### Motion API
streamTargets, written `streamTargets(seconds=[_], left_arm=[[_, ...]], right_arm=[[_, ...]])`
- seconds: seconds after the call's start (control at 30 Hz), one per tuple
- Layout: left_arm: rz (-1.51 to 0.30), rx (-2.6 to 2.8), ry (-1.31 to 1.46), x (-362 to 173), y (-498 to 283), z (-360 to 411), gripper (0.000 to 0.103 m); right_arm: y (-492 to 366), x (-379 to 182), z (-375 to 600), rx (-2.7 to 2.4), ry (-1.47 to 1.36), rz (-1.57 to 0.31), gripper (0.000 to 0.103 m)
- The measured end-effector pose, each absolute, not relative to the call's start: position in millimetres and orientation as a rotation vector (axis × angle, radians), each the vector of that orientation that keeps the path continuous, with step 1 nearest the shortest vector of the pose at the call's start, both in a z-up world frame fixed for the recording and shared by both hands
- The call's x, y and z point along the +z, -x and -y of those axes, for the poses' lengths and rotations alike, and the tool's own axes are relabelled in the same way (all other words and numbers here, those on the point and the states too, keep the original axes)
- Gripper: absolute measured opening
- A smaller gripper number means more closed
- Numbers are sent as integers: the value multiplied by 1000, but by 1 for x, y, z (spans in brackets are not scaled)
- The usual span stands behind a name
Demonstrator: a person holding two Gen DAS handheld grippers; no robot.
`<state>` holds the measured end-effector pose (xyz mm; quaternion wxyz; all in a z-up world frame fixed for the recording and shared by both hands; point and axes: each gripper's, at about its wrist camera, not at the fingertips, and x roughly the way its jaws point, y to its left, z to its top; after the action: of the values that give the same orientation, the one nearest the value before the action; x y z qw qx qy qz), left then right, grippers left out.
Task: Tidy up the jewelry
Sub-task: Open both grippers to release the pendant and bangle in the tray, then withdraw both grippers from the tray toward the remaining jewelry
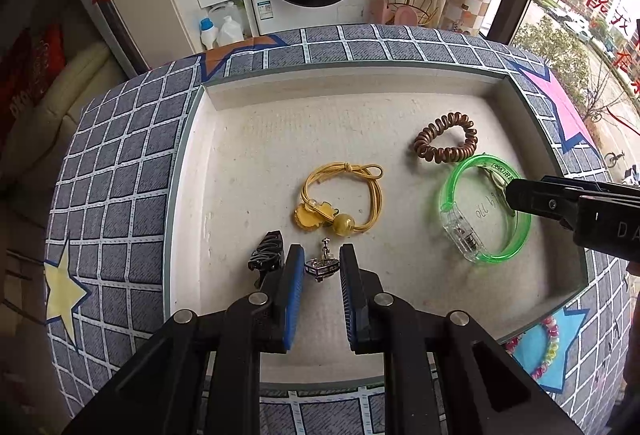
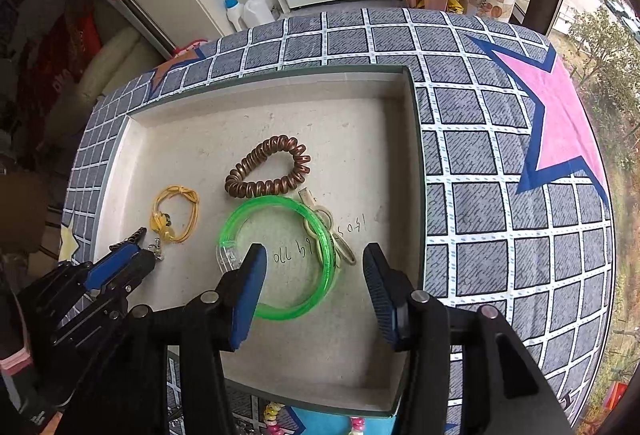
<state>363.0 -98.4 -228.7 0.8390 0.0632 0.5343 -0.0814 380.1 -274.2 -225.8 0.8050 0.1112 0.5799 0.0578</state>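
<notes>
The jaws of the left gripper [image 1: 320,267] stand partly apart around a small silver earring [image 1: 321,266], bracketing it without clearly pinching it yet. The right gripper [image 2: 314,267] is spread wide and grasps nothing, poised over the green bangle [image 2: 280,255].

Just beside the left gripper lies a black hair claw [image 1: 266,254]; beyond it are the yellow hair tie [image 1: 340,195] and the brown coil tie [image 1: 444,138]. All lie loose in the shallow tray [image 1: 352,87] on the desk. By my reading, sorting has barely started; a beaded bracelet [image 1: 550,347] sits outside the tray.
</notes>
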Motion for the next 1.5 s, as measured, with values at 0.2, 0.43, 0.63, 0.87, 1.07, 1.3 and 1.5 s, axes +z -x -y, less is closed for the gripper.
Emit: streamTargets(seconds=[0.2,0.43,0.63,0.87,1.07,1.3,1.5], left_arm=[[-1056,-133,-99,-214,-354,91,103],[-1031,-127,-96,-202,-345,82,103],[-1000,-128,-106,-183,-319,69,103],[-1017,-135,-113,-179,-281,54,103],[-1057,-150,-115,-187,-254,47,103],[-1084,-143,-127,-196,-225,47,103],[-1136,-157,-116,-210,-212,42,103]], right_arm=[[-372,-212,280,125,-301,-1206,54],[-355,-197,281,141,-340,-1175,66],[-335,-180,285,149,-382,-1127,82],[-311,-169,293,135,-415,-1100,84],[-285,-167,292,155,-444,-1109,86],[-255,-169,287,139,-427,-1117,86],[-232,-176,286,118,-418,-1142,86]])
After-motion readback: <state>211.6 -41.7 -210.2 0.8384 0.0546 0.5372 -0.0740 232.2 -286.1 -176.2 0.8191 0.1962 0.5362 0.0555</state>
